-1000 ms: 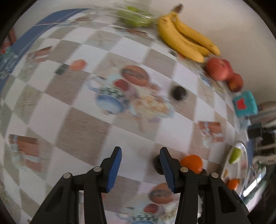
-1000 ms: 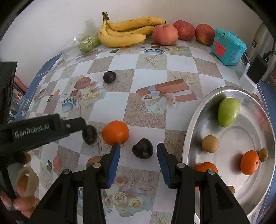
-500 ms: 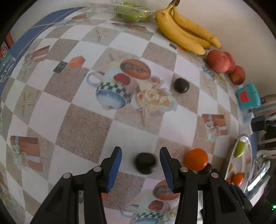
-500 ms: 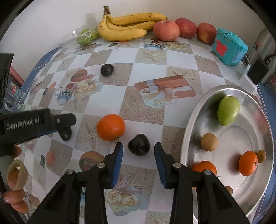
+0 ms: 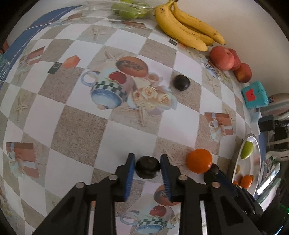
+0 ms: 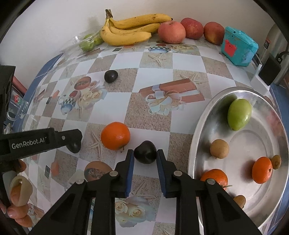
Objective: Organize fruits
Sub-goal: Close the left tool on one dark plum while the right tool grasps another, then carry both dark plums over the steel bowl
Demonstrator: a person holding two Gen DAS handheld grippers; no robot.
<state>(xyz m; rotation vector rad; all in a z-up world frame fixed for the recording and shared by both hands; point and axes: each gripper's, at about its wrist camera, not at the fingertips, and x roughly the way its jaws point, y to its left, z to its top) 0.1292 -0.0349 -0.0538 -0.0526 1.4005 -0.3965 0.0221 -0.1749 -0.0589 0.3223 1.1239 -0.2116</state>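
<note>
With both grippers' jaws just closing, left gripper (image 5: 147,167) and right gripper (image 6: 145,156) each clamped a small dark round plum, the left gripper's plum (image 5: 147,166) and the right gripper's plum (image 6: 145,152), seemingly for the round silver metal tray (image 6: 204,124).

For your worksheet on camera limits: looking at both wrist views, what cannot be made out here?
- Small brown fruit in the metal tray, right wrist view: partly behind the right tongs.
- Tray, left wrist view: cut by the edge, contents tiny.
- Left tongs' dark fruit, right wrist view: mostly behind the tongs' black finger.
- Bagged green fruit, left wrist view: blurred.
</note>
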